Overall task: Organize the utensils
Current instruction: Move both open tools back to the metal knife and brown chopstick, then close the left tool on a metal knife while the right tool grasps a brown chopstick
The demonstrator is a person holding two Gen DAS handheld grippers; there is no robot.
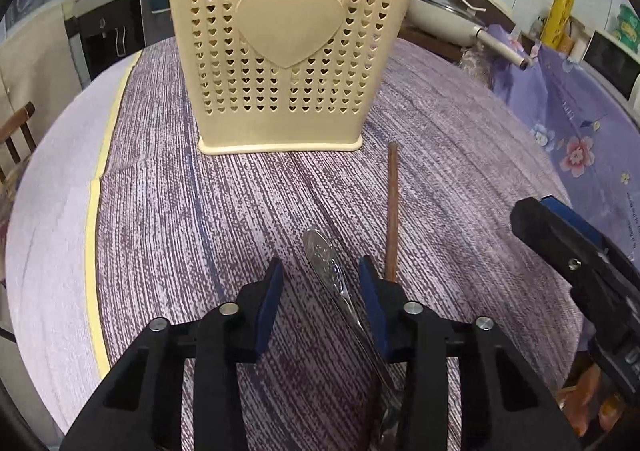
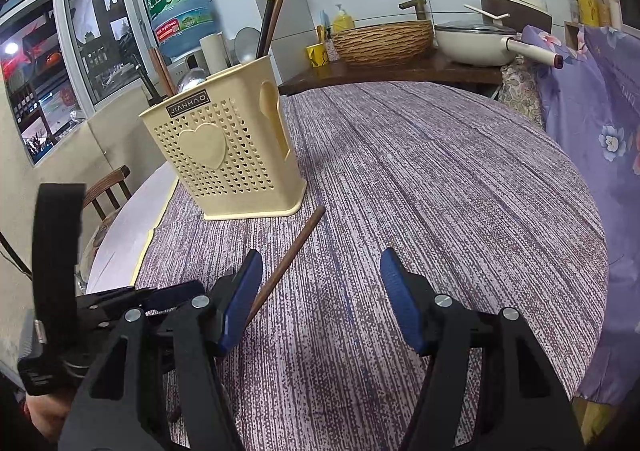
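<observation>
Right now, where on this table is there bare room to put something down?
Bare cloth lies right of the wooden chopstick, running to the table's far and right edges, and also left of the spoon, toward the yellow strip. It is crowded between the cream holder and both claws.

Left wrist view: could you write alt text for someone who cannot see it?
A metal spoon lies on a purple striped tablecloth between the left gripper's blue-padded open fingers. A brown chopstick lies just right of it, and a cream heart-perforated utensil holder stands behind.
</observation>
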